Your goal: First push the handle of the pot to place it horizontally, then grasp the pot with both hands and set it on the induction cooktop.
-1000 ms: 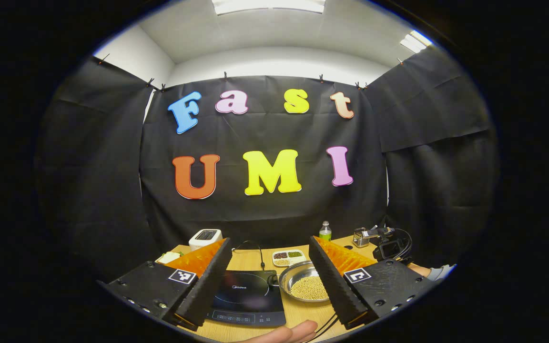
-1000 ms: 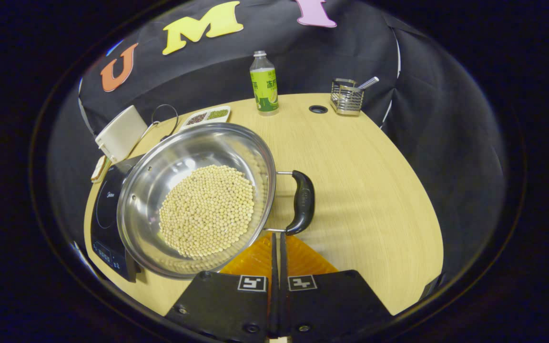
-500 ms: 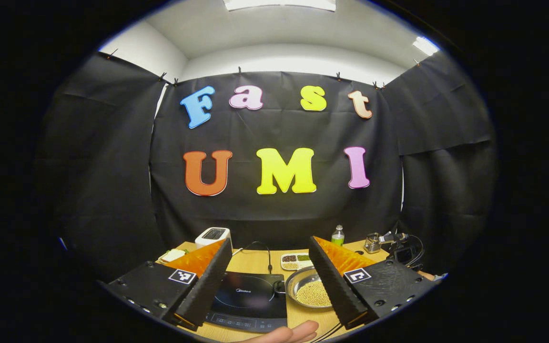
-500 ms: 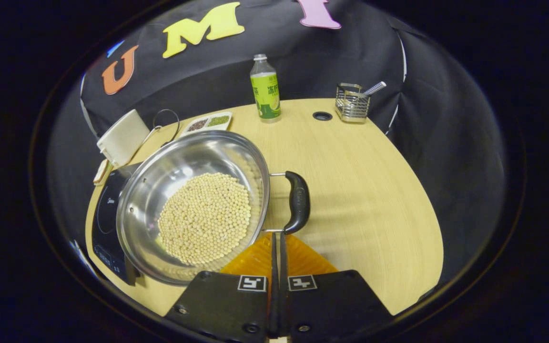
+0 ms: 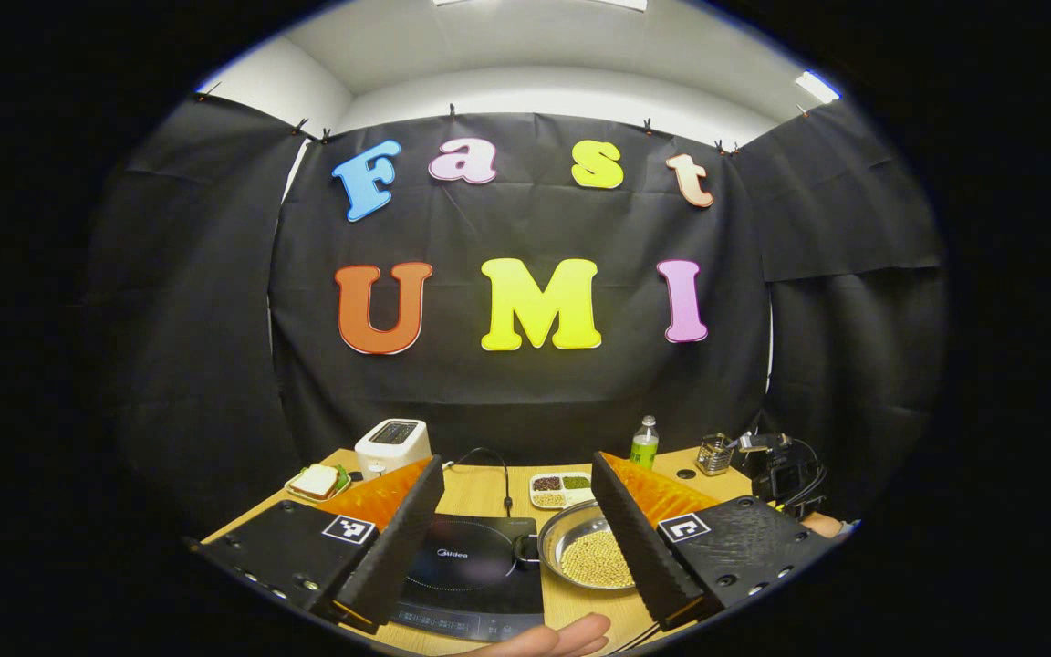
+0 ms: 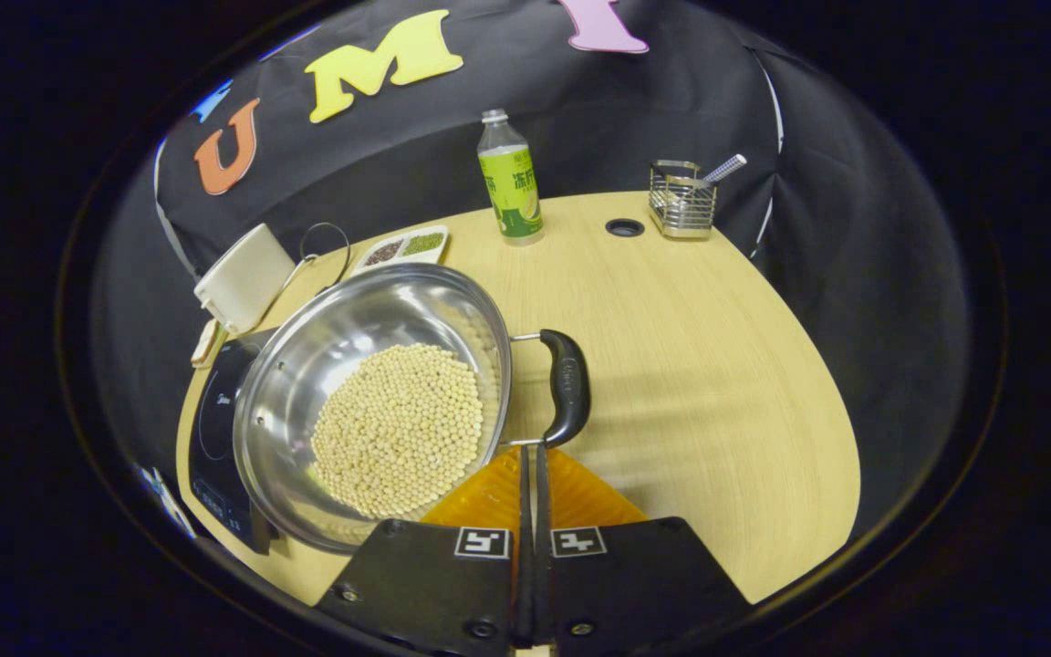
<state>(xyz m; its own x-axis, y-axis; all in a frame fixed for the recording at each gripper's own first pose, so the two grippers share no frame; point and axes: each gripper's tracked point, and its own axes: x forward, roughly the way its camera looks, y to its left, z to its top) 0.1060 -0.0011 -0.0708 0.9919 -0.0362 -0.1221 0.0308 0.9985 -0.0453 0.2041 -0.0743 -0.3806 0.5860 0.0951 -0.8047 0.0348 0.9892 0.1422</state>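
My right gripper [image 6: 530, 449], fingers closed flat together for pushing, noses the pot [image 6: 370, 401] handle [image 6: 565, 388] on the table just right of the induction cooktop [image 5: 475, 570], while my left gripper [image 5: 518, 474] waits wide open, well back.

The steel pot [image 6: 370, 401] (holding pale beans) sits apparently just overlapping the black induction cooktop [image 6: 215, 429], handle [image 6: 567, 388] level.

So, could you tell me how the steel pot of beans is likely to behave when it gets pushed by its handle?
The pot is rigid metal, so it will probably pivot or slide on the smooth table. The loose beans add weight and may shift. The handle looks solid enough to push.
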